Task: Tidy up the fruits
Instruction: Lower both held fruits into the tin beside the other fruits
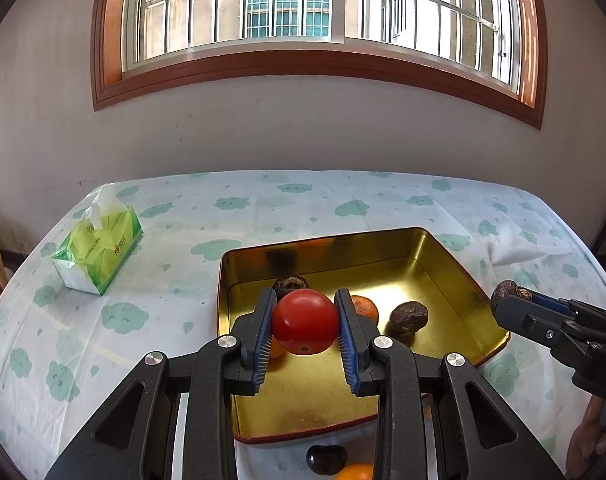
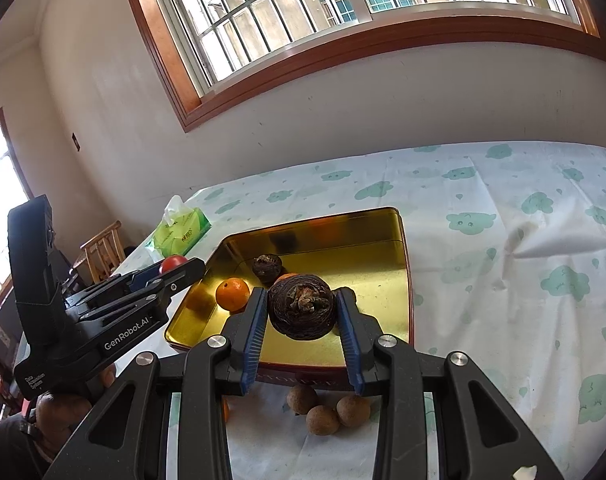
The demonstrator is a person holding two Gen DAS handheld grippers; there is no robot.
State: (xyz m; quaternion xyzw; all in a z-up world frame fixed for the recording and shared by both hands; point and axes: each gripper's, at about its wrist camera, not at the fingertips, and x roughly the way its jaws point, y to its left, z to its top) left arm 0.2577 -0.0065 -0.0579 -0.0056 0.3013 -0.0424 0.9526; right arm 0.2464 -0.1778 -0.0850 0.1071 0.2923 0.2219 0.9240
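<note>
Fruits: we've got the tomato clamped in the left gripper & a wrinkled dark fruit clamped in the right gripper, both w/ the gold tray just ahead & below.

The tray is glossy golden metal and mirrors the fruit. The tomato has smooth, shiny skin; the dark fruit looks wrinkled and matt. The tongs are matt black plastic with ribbed blue pads. Thin cloth covers the desk.
</note>
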